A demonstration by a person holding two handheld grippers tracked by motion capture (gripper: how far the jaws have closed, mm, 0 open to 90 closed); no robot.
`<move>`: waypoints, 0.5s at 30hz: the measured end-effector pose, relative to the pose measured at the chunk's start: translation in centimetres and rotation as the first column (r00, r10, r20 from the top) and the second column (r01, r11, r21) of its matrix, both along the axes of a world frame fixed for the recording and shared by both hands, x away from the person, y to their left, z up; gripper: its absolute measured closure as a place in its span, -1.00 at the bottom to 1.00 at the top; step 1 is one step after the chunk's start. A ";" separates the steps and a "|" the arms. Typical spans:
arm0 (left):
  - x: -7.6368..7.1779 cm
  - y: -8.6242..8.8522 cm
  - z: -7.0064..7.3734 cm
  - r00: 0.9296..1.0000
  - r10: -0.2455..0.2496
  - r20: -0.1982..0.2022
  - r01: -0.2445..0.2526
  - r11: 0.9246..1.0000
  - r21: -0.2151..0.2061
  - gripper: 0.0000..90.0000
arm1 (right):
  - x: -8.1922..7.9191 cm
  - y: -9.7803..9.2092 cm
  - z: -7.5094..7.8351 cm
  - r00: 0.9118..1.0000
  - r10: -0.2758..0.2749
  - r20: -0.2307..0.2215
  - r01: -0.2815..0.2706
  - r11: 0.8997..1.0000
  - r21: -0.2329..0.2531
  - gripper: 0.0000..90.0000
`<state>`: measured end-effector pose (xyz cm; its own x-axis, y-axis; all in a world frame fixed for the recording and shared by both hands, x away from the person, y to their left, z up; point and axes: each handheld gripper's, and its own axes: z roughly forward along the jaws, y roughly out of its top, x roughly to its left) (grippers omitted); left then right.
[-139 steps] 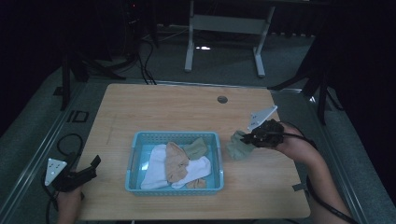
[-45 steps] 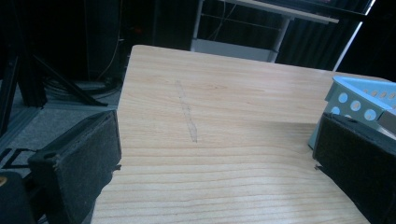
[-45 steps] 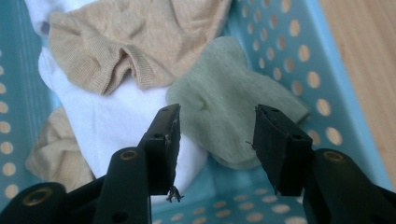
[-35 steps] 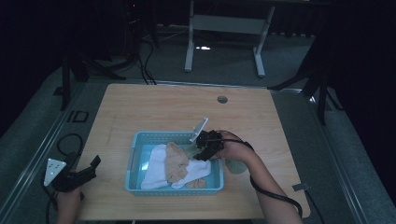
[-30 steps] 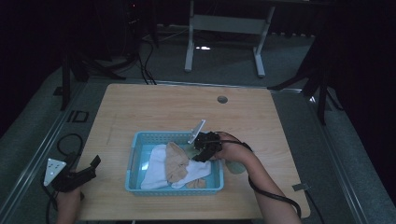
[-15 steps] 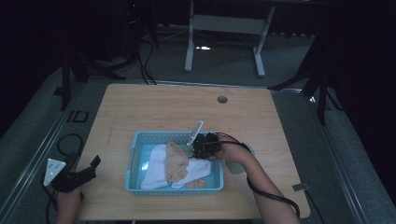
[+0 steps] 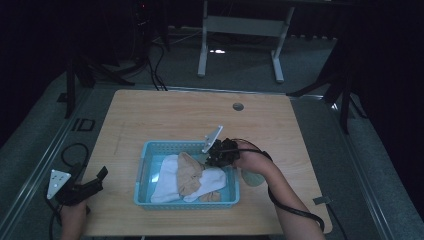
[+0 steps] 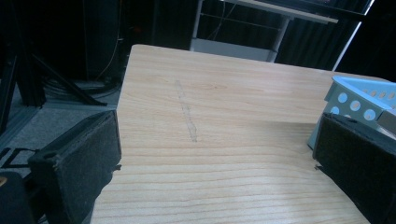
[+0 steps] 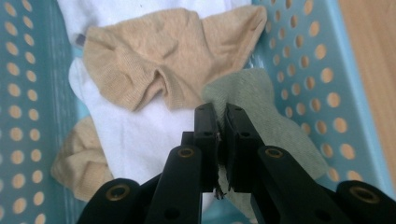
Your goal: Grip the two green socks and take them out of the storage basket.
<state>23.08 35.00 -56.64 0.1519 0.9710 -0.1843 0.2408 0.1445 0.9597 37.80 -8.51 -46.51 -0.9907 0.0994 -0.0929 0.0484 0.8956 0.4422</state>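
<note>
A grey-green sock [image 9: 261, 116] was pinched between the closed jaws of the right gripper [image 9: 221, 122], at the blue basket [image 9: 327, 56]'s 3 o'clock wall, probably to be lifted out. The left gripper [image 8: 210, 154] was held spread, idle, at the table [image 8: 210, 93]'s 8 o'clock edge.

A pale wooden desk [image 7: 165, 115] with a small round grommet hole [image 7: 238, 106] near its far edge stands on a grey floor [image 7: 310, 65], where black cables [image 7: 155, 60] trail beside a white metal frame [image 7: 240, 25].
</note>
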 end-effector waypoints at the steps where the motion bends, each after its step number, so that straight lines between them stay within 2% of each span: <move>1: 0.0 0.0 0.0 1.000 0.000 -0.001 0.000 1.000 0.000 -0.98 | -0.1 0.0 0.3 1.000 -0.001 0.006 0.001 1.000 0.001 0.88; 7: 0.0 0.0 0.0 1.000 0.001 -0.001 -0.001 1.000 0.000 -0.98 | -0.5 -0.3 1.7 1.000 0.010 0.025 -0.010 0.999 0.032 0.88; 8: 0.0 0.0 0.0 1.000 0.001 -0.001 -0.001 1.000 0.000 -0.98 | -0.7 -0.4 2.4 0.999 0.013 0.034 -0.015 0.999 0.048 0.88; 15: 0.0 0.0 0.0 1.000 0.001 -0.002 -0.001 1.000 0.001 -0.98 | -1.2 -0.8 4.3 0.998 0.013 0.060 -0.019 0.995 0.096 0.88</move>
<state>23.12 34.98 -56.63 0.1502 0.9714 -0.1841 0.2422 0.1443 0.9594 36.59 -9.27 -42.18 -0.9852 0.0951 -0.1425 0.0056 0.8493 0.5279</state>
